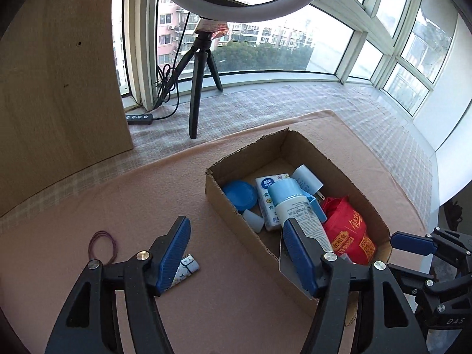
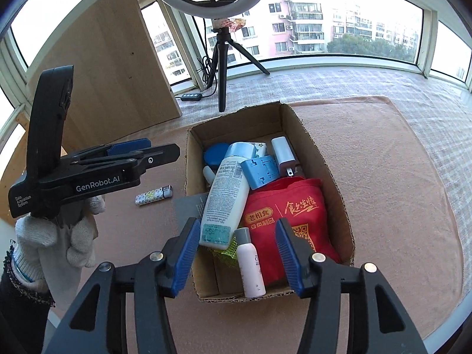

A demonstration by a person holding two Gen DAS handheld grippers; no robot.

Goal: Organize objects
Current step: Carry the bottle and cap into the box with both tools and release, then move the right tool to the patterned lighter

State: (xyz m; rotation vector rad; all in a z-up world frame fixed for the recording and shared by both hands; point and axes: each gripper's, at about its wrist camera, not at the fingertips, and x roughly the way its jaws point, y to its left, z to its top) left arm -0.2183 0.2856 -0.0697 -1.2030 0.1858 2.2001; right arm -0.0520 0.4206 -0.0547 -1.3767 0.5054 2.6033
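Both my grippers' jaws apart, empty — left gripper (image 1: 233, 253) should straddle the small patterned lighter (image 1: 184, 270) squarely, lengthwise.

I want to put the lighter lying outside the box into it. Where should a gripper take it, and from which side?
Grip the lighter across its narrow middle, coming from above. It lies flat on the pink cloth, left of the box, with free space all around, so its long sides are both reachable. The left gripper, open, is nearest; turn it so the fingers close across the short width.
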